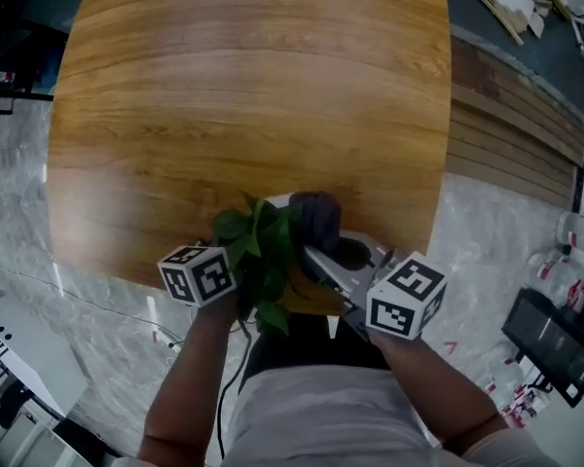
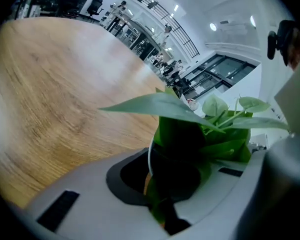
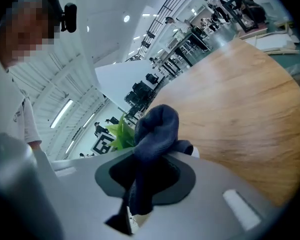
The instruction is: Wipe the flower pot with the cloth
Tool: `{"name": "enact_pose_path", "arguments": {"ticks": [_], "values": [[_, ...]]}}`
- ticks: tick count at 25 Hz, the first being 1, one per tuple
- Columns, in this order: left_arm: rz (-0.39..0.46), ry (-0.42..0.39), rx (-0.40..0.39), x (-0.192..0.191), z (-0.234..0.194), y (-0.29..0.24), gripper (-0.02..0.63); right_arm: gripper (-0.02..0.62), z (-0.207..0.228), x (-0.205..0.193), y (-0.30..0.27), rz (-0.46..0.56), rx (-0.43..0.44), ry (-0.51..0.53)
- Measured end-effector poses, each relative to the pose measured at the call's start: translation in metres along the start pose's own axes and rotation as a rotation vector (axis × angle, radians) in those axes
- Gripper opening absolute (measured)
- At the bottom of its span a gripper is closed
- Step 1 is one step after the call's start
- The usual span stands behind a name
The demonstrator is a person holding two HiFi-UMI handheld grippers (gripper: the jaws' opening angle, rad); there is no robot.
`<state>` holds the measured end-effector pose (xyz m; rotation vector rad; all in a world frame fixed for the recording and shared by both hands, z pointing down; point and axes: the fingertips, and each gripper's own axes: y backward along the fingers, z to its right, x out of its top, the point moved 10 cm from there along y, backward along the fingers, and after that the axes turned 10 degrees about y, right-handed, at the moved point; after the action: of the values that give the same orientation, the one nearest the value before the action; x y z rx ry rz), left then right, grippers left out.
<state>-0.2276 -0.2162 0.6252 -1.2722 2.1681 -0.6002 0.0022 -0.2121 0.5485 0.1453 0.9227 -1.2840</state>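
Note:
My left gripper (image 1: 256, 282) is shut on a small potted plant, held up over the near edge of the round wooden table (image 1: 243, 86). Green leaves (image 1: 258, 246) hide most of the flower pot (image 1: 310, 298), of which an orange-brown side shows. In the left gripper view the pot (image 2: 151, 170) and its leaves (image 2: 190, 116) sit between the jaws of that gripper (image 2: 174, 204). My right gripper (image 1: 323, 253) is shut on a dark blue cloth (image 1: 316, 217), bunched against the plant's right side. From the right gripper view the cloth (image 3: 155, 134) stands up out of the gripper (image 3: 135, 204), leaves (image 3: 121, 131) just behind.
The wooden tabletop (image 3: 250, 109) stretches away ahead of both grippers. Grey marble floor (image 1: 68, 309) lies on the left, wooden planks (image 1: 511, 125) on the right, and bottles (image 1: 569, 232) at the far right edge. The person's forearms and light shirt (image 1: 321, 416) fill the bottom.

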Motion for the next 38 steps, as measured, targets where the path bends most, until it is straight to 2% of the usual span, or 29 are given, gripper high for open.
{"name": "enact_pose_path", "arguments": {"ticks": [5,7,10,14,16,18,20,23,25,29,33,35,38], "values": [[0.010,0.048,-0.006,0.002,-0.004,0.000,0.020,0.063,0.058,-0.026,0.007,-0.031,-0.146,-0.034],[0.009,0.054,-0.003,0.004,-0.003,-0.001,0.020,0.063,0.070,-0.031,0.008,-0.044,-0.176,-0.046],[0.012,0.096,0.004,0.006,-0.005,-0.002,0.020,0.063,0.050,-0.022,0.005,-0.027,-0.143,-0.029],[-0.014,0.174,0.000,0.005,-0.008,-0.005,0.023,0.063,-0.007,-0.010,-0.007,-0.013,-0.002,0.011],[-0.033,0.191,-0.004,0.007,-0.007,-0.007,0.023,0.063,-0.021,-0.009,-0.012,-0.019,0.034,0.031],[-0.038,0.198,-0.006,0.010,-0.006,-0.008,0.023,0.063,-0.011,-0.015,-0.013,-0.024,0.012,0.035],[-0.034,0.205,-0.010,0.012,-0.006,-0.009,0.023,0.063,0.016,-0.026,-0.009,-0.039,-0.053,0.013],[-0.032,0.185,-0.007,0.017,-0.005,-0.010,0.023,0.063,0.057,-0.046,-0.001,-0.086,-0.154,-0.034],[-0.038,0.182,-0.009,0.018,-0.004,-0.013,0.023,0.063,0.066,-0.049,0.002,-0.096,-0.172,-0.046],[-0.041,0.177,-0.007,0.018,-0.005,-0.015,0.023,0.063,0.028,-0.024,-0.005,-0.043,-0.079,0.000],[-0.046,0.069,0.017,0.023,0.002,-0.013,0.023,0.063,-0.008,0.014,-0.006,0.033,0.024,0.054],[-0.054,0.021,0.022,0.024,0.005,-0.012,0.023,0.063,-0.001,0.016,-0.006,0.039,0.016,0.056],[-0.059,-0.014,0.030,0.025,0.004,-0.009,0.023,0.063,0.030,0.001,-0.004,0.017,-0.059,0.008]]}}
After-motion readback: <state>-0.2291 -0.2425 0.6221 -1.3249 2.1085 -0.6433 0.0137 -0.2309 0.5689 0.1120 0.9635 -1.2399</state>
